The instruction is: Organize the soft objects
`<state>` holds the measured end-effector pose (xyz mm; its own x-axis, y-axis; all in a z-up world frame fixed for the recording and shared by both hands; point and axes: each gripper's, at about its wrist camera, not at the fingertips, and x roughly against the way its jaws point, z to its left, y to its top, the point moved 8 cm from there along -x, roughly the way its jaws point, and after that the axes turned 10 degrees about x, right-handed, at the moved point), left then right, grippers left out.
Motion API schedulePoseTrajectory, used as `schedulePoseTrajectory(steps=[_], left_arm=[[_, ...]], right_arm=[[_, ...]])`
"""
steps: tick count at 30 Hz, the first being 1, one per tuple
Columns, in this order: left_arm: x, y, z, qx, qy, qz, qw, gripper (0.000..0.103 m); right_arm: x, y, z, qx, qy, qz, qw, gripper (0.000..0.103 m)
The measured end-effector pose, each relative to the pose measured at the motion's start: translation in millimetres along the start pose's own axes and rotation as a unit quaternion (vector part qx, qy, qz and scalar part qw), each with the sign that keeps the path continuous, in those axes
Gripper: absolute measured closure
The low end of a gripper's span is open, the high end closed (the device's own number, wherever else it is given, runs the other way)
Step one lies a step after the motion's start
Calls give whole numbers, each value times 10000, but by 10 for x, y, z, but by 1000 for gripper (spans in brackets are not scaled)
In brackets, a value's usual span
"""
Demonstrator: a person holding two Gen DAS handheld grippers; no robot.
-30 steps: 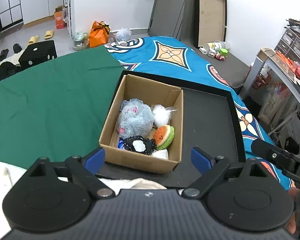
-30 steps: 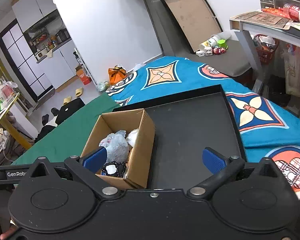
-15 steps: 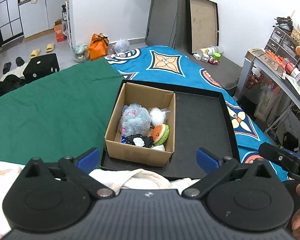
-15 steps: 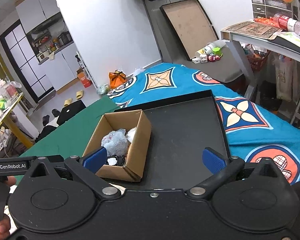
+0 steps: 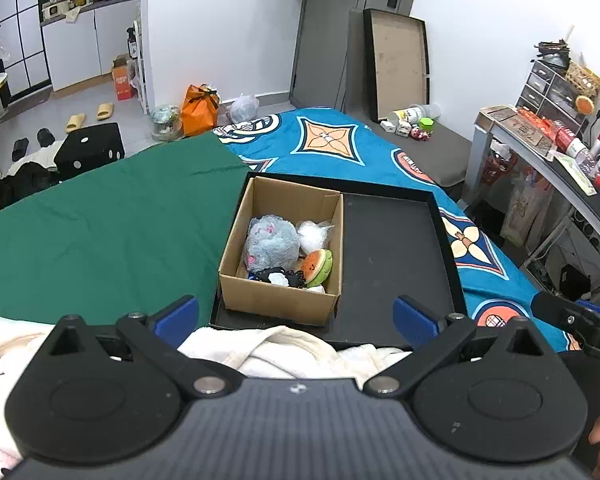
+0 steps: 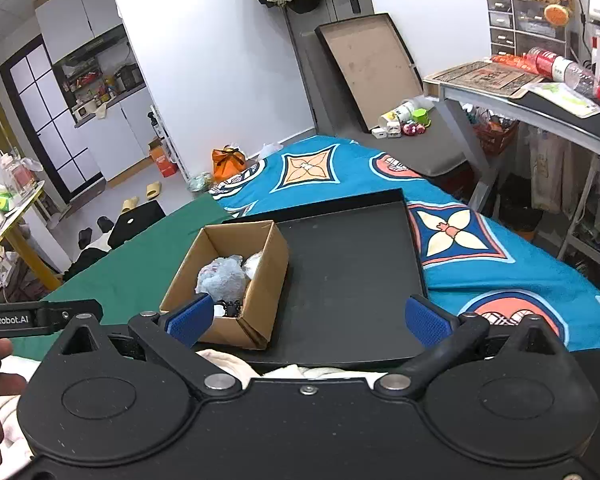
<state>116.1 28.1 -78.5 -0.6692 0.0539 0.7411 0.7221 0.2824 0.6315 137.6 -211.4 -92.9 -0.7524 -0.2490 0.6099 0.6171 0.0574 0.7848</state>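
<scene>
Left wrist view shows your left claw [image 5: 296, 316] spread wide with nothing between its blue pads; its jaws have just been opening to that width. Straight ahead of it and a little below sits the box [image 5: 278, 300], standing in the left part of the black tray [image 5: 396, 248]. Inside the box lie the soft things: a grey plush [image 5: 270, 242] at the far left, a white pouch [image 5: 312, 236] just beside it on the right, a watermelon toy [image 5: 320, 266] nearer you, and a black-and-white piece [image 5: 278, 278] against the near wall.

Your right claw [image 6: 307, 318] is equally wide and empty. From there the box [image 6: 260, 300] is ahead and to the left, and bare tray [image 6: 348, 280] lies straight ahead between the pads.

No soft toy shows loose on the tray, the green cloth [image 5: 100, 232] or the blue blanket [image 5: 340, 152], so the sorting looks finished or close to it, and both claws sit back from the box. A pale cloth [image 5: 284, 350] is bunched right under both claws, touching the tray's near edge; I cannot tell whether it belongs to the task.

If it does, your next move calls for lowering one claw onto a raised fold, pinching it, then lifting forward over the box's near wall. If not, just keep both claws clear.
</scene>
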Motion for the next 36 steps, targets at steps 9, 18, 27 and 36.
schedulePoseTrajectory(steps=[9, 18, 27, 36], left_arm=[[205, -65, -47, -74, 16, -167, 9998, 1], [391, -154, -86, -210, 10, -277, 9994, 1], [496, -228, -136, -395, 58, -342, 9986, 1], [542, -274, -142, -456, 94, -353, 9983, 1]], right_arm=[[219, -69, -2, 197, -83, -26, 9998, 0], [355, -155, 35, 316, -113, 10, 9994, 0], [471, -154, 11, 309, -137, -86, 9994, 0], [506, -170, 12, 322, -180, -99, 9993, 0]])
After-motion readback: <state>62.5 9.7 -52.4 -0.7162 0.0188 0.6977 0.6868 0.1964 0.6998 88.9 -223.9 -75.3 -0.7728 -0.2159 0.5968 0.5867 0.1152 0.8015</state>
